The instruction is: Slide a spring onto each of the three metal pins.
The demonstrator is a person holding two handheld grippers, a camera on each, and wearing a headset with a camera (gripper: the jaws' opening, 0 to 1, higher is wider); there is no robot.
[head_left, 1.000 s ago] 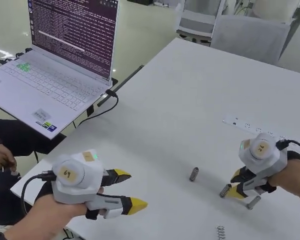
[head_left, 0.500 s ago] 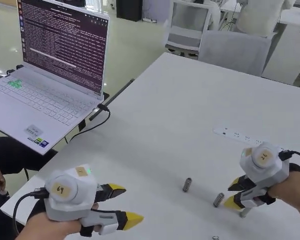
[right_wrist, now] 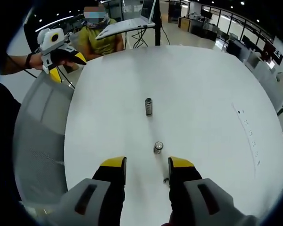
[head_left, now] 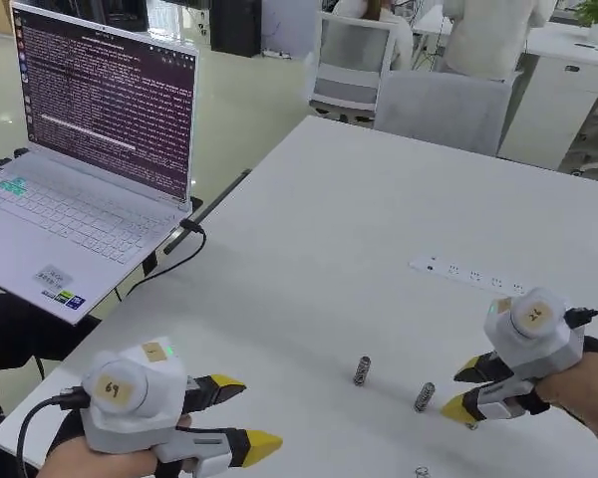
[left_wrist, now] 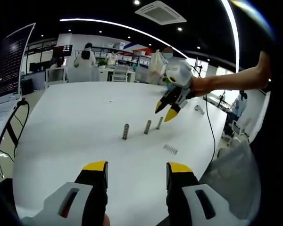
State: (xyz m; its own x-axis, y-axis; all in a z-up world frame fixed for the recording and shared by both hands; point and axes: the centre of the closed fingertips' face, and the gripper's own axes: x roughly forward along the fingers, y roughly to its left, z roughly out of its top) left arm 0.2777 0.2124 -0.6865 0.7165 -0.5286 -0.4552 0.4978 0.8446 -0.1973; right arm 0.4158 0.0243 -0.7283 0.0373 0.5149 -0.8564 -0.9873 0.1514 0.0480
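I read the right claw [right_wrist: 147, 163] as jaws apart, with nothing held. Its yellow tips hover just above the white desk [head_left: 359, 219].

Directly ahead of the tips stands the first upright spring [right_wrist: 158, 147]. It is seen almost end-on, so I cannot confirm a pin inside. Farther along the same line stands the second upright spring [right_wrist: 148, 106], well apart from both claws.

The third pin [left_wrist: 159, 123] stands close under the right claw and looks smoother than its neighbours. In the head view it is almost wholly hidden behind that claw.

A loose spring [left_wrist: 170, 149] lies flat on the desk, touching nothing. The head view's bottom edge cuts it off.

The left claw [left_wrist: 137, 167] also has its jaws apart and empty, near the desk's front corner.

An open laptop [head_left: 80, 159] sits off the desk's left side, cropped by the frame. A power strip [head_left: 468, 274] lies beyond the springs.
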